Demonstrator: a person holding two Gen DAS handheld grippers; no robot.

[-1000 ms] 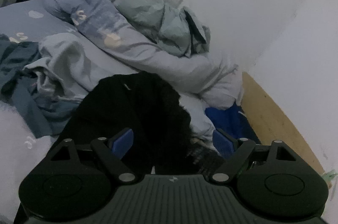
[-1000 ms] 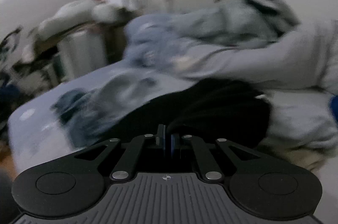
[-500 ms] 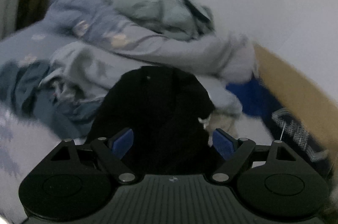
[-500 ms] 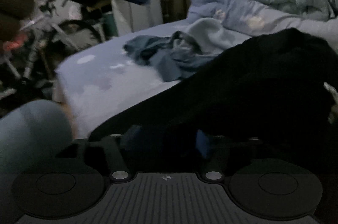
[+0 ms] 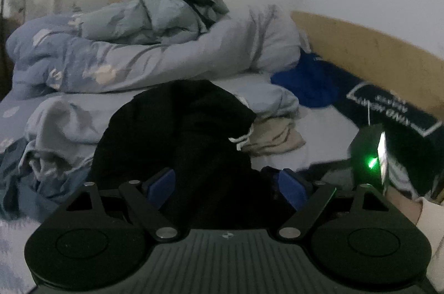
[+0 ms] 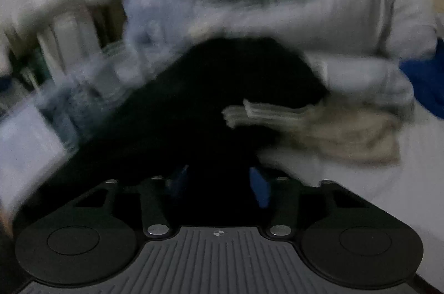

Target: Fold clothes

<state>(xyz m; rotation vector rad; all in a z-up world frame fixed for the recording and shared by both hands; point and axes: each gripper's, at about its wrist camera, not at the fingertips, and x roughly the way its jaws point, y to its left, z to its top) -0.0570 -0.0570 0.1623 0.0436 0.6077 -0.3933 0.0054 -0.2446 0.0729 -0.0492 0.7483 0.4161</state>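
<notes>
While my left gripper (image 5: pixel 226 184) stands wide over the black garment (image 5: pixel 177 133) mid-bed, its pads grip nothing. My right gripper (image 6: pixel 219 183) is closing, the same garment between its pads, beside folded beige cloth (image 6: pixel 333 133).

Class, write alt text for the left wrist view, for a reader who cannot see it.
The left tool, jaws wide open, sits over a black garment on a bed. Behind it lie a rumpled blue patterned duvet and a folded beige cloth; a wooden headboard runs along the right.
</notes>
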